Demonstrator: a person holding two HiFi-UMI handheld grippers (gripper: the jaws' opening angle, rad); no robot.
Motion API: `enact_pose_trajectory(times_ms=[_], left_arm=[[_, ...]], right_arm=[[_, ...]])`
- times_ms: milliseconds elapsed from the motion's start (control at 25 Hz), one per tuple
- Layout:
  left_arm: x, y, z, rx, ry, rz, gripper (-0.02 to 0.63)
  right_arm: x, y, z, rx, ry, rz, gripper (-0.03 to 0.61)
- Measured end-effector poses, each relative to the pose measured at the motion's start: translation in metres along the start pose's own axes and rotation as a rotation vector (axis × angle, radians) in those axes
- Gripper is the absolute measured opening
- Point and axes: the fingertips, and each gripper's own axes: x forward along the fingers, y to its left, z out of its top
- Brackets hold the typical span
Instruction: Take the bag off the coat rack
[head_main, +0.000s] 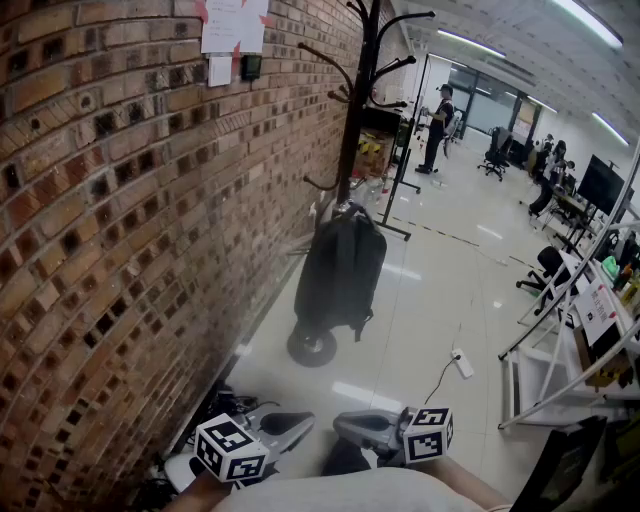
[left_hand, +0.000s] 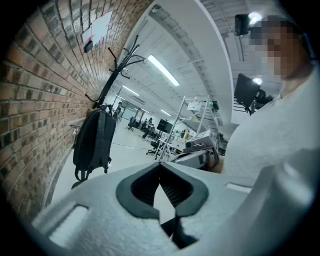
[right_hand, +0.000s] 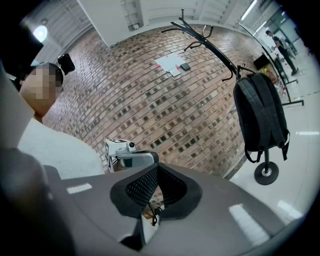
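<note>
A black backpack (head_main: 340, 270) hangs low on a black coat rack (head_main: 357, 110) that stands by the brick wall, its round base (head_main: 312, 346) on the white floor. Both grippers are held close to the person's body, well short of the bag. My left gripper (head_main: 303, 421) is shut and empty, and so is my right gripper (head_main: 342, 425); their tips point toward each other. In the left gripper view the backpack (left_hand: 93, 141) hangs left of the shut jaws of the left gripper (left_hand: 161, 168). In the right gripper view the backpack (right_hand: 260, 117) hangs at the far right, beyond the right gripper (right_hand: 157, 170).
The brick wall (head_main: 110, 230) runs along the left, with papers (head_main: 233, 25) pinned high up. Cables lie at its foot. A white power strip (head_main: 462, 364) lies on the floor. White metal racks (head_main: 575, 340) stand at the right. People and office chairs are far down the room.
</note>
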Motion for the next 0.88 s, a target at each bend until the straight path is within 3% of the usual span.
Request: enact_pose_trajectory(times_ms=[200, 440, 600, 880], left_arm=[[0.065, 0.043, 0.033, 0.013, -0.005, 0.001, 0.002], [0.139, 0.124, 0.079, -0.039, 0.007, 0.048, 0.002], [0.185, 0.185, 0.113, -0.077, 0.018, 0.104, 0.002], [0.238, 0.279, 0.188, -0.059, -0.022, 0.221, 0.002]], right_arm=[[-0.018, -0.067, 0.047, -0.051, -0.017, -0.021, -0.002], [-0.043, -0.180, 0.111, -0.024, -0.034, -0.090, -0.002], [-0.059, -0.260, 0.164, -0.118, 0.018, -0.177, -0.002], [-0.071, -0.360, 0.274, -0.173, 0.004, -0.194, 0.000]])
